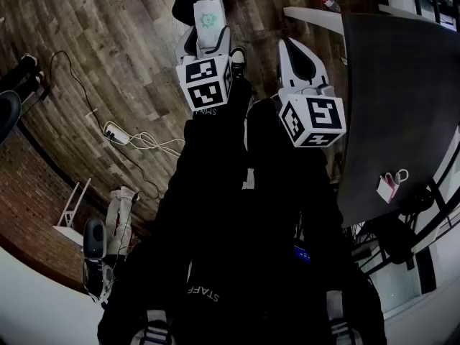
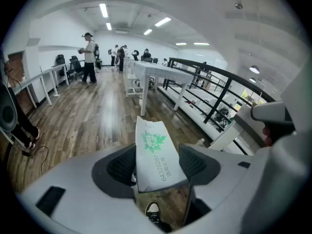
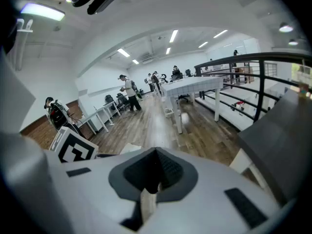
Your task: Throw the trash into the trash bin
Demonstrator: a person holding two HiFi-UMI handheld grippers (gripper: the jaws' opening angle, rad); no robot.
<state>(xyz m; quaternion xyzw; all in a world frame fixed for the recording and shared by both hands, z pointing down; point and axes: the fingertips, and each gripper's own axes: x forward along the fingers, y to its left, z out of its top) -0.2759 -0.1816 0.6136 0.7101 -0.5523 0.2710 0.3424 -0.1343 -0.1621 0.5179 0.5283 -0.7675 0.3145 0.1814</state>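
— Where is the trash sitting?
— The white paper packet (image 2: 155, 150) with the green print is standing between the jaws of the left gripper (image 2: 157, 165), which are pinching its lower part. Its top is sticking out past them, at the upper middle of the head view, over the wooden floor (image 1: 108, 49).
— And the right gripper (image 3: 155, 155)?
— Its jaws are pressing together with nothing between them, just right of the left gripper.

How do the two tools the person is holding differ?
The left tool grips a white packet with a green flower print; the right tool holds nothing. The left tool's jaws stand apart around it; the right tool's are closed together. Both carry marker cubes.
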